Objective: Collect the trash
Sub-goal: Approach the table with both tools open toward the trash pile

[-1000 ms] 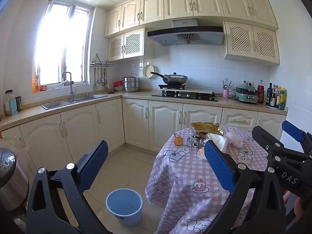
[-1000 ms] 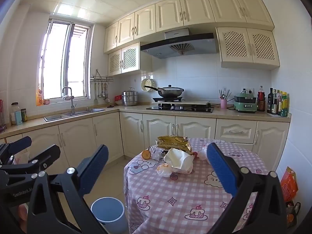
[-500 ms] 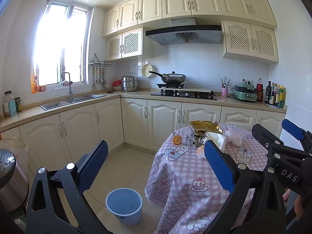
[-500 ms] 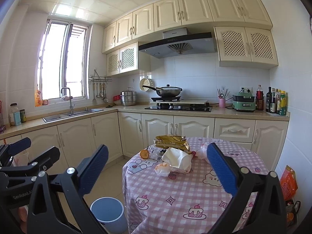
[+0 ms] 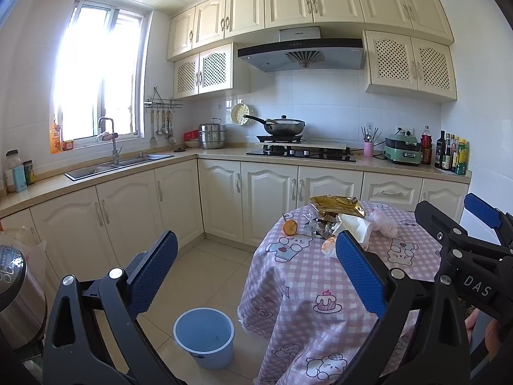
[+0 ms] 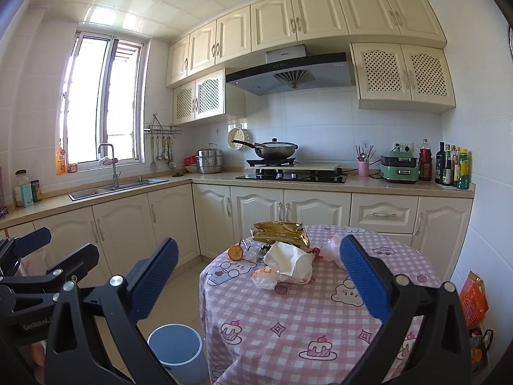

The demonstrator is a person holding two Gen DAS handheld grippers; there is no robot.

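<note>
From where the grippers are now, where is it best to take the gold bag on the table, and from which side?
Probably the near long edge of the gold bag, from above and the front. It lies flat at the far side of the pile, partly over the wrappers, so that edge is a thin fold for the open right hand-held gripper. The white paper lies just before it.
</note>
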